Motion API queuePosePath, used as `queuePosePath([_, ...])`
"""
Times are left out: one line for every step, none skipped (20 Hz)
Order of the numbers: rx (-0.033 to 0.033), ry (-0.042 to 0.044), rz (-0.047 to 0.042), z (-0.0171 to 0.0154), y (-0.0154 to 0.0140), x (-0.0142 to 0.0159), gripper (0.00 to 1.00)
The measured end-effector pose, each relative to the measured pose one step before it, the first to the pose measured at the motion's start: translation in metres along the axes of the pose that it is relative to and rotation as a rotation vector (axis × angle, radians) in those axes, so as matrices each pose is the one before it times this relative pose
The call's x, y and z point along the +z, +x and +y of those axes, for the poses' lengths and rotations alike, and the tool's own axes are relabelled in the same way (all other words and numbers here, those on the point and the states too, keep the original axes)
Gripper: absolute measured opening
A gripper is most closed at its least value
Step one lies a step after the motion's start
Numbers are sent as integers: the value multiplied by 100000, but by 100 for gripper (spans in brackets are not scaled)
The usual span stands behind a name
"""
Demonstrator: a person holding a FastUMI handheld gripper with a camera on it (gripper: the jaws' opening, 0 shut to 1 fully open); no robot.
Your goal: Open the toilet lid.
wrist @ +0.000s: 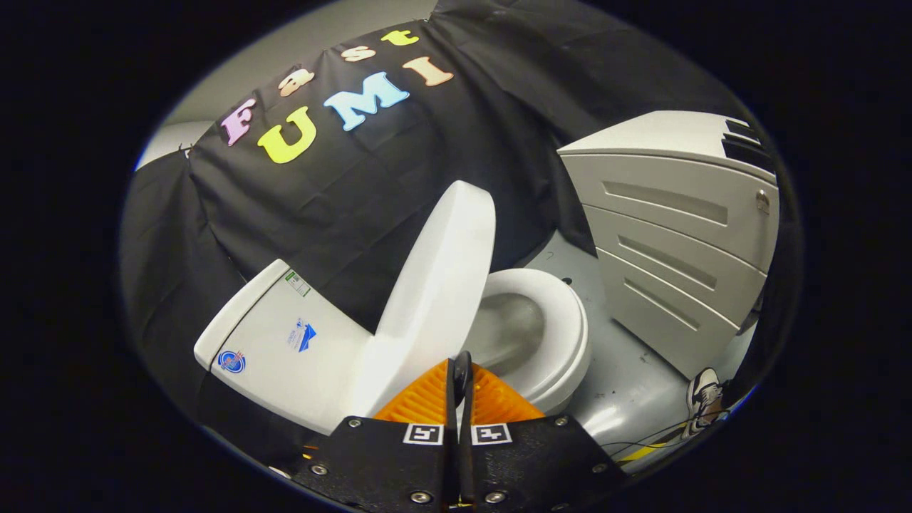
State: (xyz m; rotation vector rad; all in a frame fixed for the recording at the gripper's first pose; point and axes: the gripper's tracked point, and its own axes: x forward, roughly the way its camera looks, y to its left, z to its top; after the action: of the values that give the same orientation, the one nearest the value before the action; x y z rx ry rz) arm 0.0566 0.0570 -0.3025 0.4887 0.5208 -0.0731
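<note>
Looking along our gripper [459, 370], we see its two ribbed, wedge-shaped fingers [420, 399] pressed together with only a thin slit between them and nothing held. Just ahead, at 12 o'clock from the tips, the lid [445, 278] stands raised, a smooth, glossy white oval leaning back toward the tank [285, 342]. Its lower edge is hidden behind the fingers, so we cannot tell whether they touch it. At 1 o'clock the seat [563, 335] rings the open bowl [509, 331], whose grey inside is dim; the near rim is cut off by the fingers. The tank, at 10 o'clock, is a rounded white block with small stickers too small to make out. A pale drawer cabinet [677, 242] with three recessed handle slots stands at 2 o'clock, a strip of grey floor [627, 385] between it and the seat. At 3 o'clock a shoe [704, 399] and thin cables [641, 445] lie on that floor.
</note>
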Motion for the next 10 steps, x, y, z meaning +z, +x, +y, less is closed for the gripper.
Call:
queuePosePath([-517, -1992, -445, 512, -106, 135, 0])
queuePosePath([-521, -3113, -139, 516, -199, 51, 0])
queuePosePath([-35, -4241, -1086, 538, -147, 334, 0])
queuePosePath([-412, -3284, -752, 515, -124, 205, 0])
queuePosePath([-587, -1630, -1491, 395, -216, 395, 0])
queuePosePath([-937, 209, -354, 272, -211, 111, 0])
queuePosePath([-949, 258, -947, 402, -88, 299, 0])
queuePosePath([-976, -633, -140, 544, -138, 35, 0])
queuePosePath([-837, -1797, -388, 498, -103, 175, 0])
queuePosePath([-504, -2932, -383, 474, -110, 108, 0])
